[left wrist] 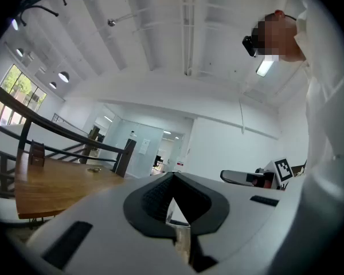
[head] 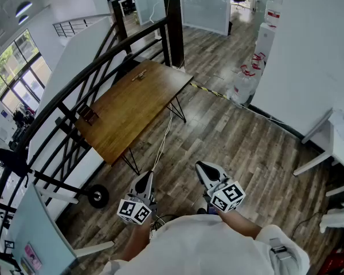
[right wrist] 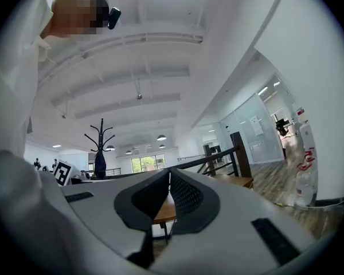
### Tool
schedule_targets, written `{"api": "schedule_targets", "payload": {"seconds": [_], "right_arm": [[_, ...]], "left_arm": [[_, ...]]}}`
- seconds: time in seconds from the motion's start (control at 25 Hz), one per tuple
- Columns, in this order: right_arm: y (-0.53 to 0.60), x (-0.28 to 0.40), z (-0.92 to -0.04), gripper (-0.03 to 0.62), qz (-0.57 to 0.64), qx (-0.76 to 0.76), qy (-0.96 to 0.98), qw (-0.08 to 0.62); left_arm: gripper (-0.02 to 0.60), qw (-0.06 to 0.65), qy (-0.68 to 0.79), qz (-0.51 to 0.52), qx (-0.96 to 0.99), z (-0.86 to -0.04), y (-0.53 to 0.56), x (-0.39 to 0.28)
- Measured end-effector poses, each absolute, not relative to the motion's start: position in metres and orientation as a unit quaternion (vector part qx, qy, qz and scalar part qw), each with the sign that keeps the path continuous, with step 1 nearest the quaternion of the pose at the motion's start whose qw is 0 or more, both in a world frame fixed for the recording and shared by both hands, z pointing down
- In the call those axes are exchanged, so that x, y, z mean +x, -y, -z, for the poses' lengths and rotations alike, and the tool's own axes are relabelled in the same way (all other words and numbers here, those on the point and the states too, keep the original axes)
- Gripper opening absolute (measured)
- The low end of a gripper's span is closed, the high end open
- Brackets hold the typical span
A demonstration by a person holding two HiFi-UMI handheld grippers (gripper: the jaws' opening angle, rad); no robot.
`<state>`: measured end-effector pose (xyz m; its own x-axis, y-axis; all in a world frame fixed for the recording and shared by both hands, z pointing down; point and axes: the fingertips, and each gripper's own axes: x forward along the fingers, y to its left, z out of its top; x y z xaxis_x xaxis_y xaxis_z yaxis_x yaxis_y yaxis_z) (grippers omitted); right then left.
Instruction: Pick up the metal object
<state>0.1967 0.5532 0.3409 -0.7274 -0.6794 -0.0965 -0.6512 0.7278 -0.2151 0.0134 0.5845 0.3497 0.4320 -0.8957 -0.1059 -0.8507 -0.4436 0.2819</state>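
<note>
A small metal object [head: 139, 76] lies near the far end of a wooden table [head: 126, 113] beside the stair railing. It also shows as a small speck [left wrist: 94, 169] on the tabletop in the left gripper view. Both grippers are held close to my body, well short of the table. My left gripper [head: 145, 181] has its tips together with nothing between them, and the right gripper [head: 206, 169] is shut and empty too. In the right gripper view the table [right wrist: 238, 181] shows past the jaws.
A dark small box [head: 88, 114] sits on the table's left edge. A black railing [head: 74, 85] runs along the table's left side. Water bottles [head: 243, 82] stand by the white wall, a white desk [head: 335, 148] is at right, and a wheel [head: 97, 196] at lower left.
</note>
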Motion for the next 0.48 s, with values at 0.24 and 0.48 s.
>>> {"api": "schedule_targets", "payload": {"seconds": [0.24, 0.48], "right_arm": [[-0.546, 0.215, -0.337, 0.026, 0.073, -0.377, -0.92, 0.083], [-0.539, 0.225, -0.337, 0.028, 0.081, -0.373, -0.919, 0.095]], "left_arm": [[0.011, 0.087, 0.557, 0.107, 0.819, -0.351, -0.581, 0.004], [0.011, 0.093, 0.537, 0.104, 0.832, -0.352, -0.567, 0.026]]}}
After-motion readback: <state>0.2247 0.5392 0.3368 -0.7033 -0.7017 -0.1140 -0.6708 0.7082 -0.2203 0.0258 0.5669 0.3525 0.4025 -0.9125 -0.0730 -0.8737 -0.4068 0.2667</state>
